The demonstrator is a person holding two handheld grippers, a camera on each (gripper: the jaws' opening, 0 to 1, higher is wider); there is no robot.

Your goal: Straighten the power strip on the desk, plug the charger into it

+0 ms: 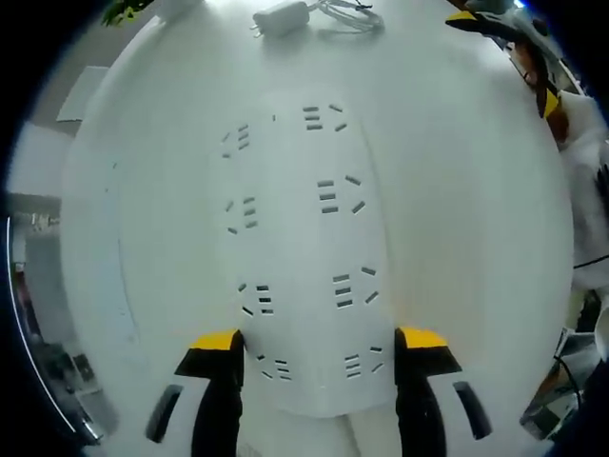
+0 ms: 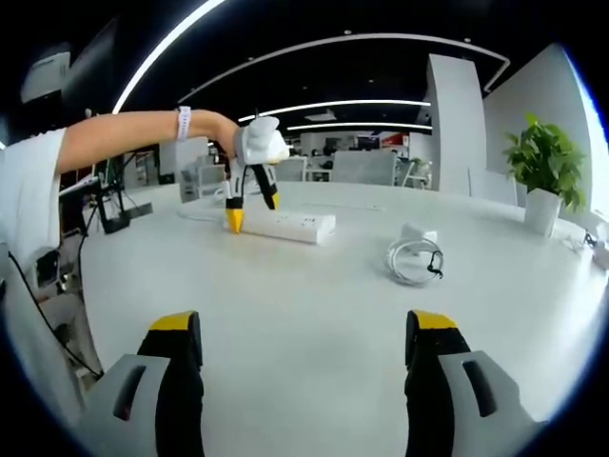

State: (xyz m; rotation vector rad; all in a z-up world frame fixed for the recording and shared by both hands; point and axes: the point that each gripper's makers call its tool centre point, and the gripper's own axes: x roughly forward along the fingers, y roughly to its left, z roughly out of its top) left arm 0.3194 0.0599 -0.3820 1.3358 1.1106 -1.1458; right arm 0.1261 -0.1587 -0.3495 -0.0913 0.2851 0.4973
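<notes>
Looking down along the left gripper (image 1: pixel 322 367), we see the white power strip (image 1: pixel 300 257) lying flat on the white desk (image 1: pixel 466 219), its long body running away from us with two columns of socket slots on top. Its near end sits between the spread jaws, and we cannot tell whether their yellow tips touch its sides. Beyond the strip's far end lies the white charger (image 1: pixel 282 19) with its coiled cable (image 1: pixel 350 13). In the right gripper view, we see the strip (image 2: pixel 287 226) well across the desk, with the left gripper (image 2: pixel 251 208) pointing down over one end, held by an outstretched arm wearing a wristband (image 2: pixel 183 123). The charger (image 2: pixel 417 233) and cable (image 2: pixel 413 261) rest apart from the strip. The right gripper (image 2: pixel 304 357) hovers above bare desk, jaws wide apart, gripping nothing. A potted plant (image 2: pixel 540 171) stands at the desk's far side.
</notes>
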